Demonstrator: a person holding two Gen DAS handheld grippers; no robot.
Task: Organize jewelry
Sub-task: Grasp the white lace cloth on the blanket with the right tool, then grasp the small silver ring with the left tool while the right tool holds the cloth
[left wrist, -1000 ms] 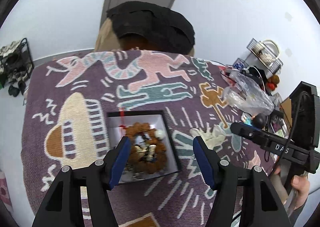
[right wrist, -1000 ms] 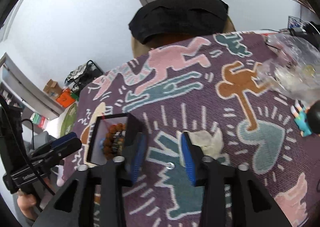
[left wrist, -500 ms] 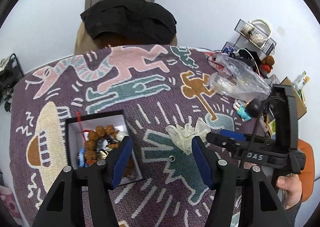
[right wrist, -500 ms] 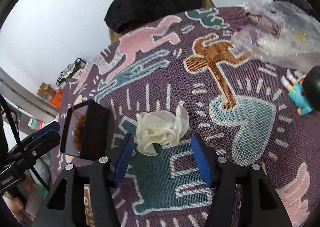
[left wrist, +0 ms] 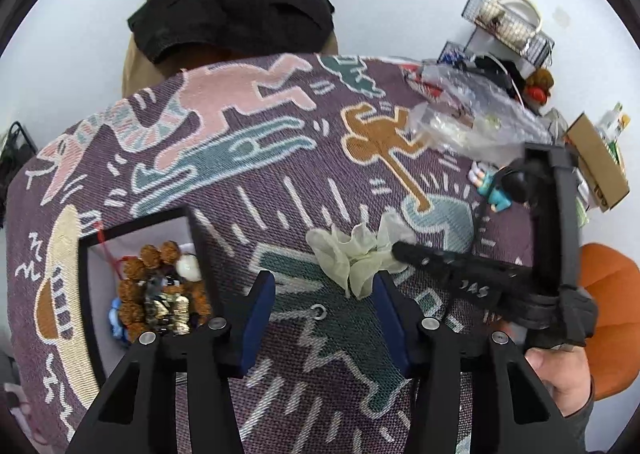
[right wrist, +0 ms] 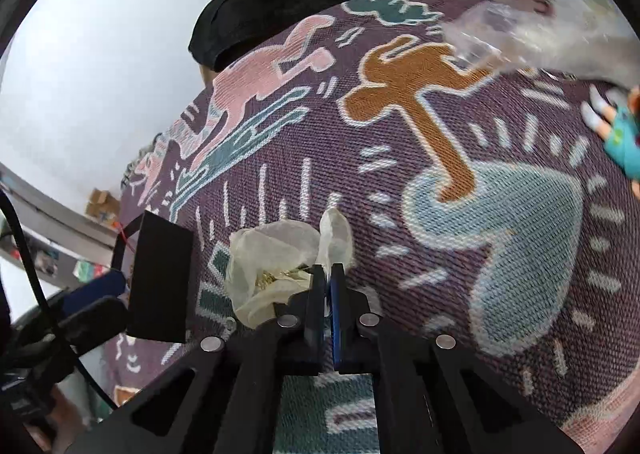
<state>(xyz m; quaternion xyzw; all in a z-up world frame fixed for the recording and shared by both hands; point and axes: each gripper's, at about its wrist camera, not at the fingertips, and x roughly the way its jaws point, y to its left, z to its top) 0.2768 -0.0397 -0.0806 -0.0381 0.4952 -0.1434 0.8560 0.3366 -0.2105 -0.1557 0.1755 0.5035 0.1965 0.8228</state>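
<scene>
A crumpled sheer white pouch (left wrist: 352,254) lies on the patterned cloth (left wrist: 248,174); gold jewelry shows inside it in the right wrist view (right wrist: 280,258). My right gripper (right wrist: 328,274) is shut on the pouch's right edge; it also shows in the left wrist view (left wrist: 404,252). A black open box (left wrist: 120,238) at the left holds brown bead bracelets (left wrist: 156,258), a white bead and gold pieces. The box shows from its side in the right wrist view (right wrist: 160,278). My left gripper (left wrist: 324,294) is open and empty above the cloth, right of the box. A small silver ring (left wrist: 319,311) lies between its fingers.
A clear plastic bag (left wrist: 472,122) and a small teal-clothed figurine (left wrist: 496,190) lie at the right of the cloth. Wire baskets (left wrist: 508,30) and a cardboard box (left wrist: 596,170) stand beyond. A black-draped chair (left wrist: 236,10) stands at the far edge.
My right gripper moved forward onto the pouch and closed on its edge. My left gripper shifted right, off the box, and stays open.
</scene>
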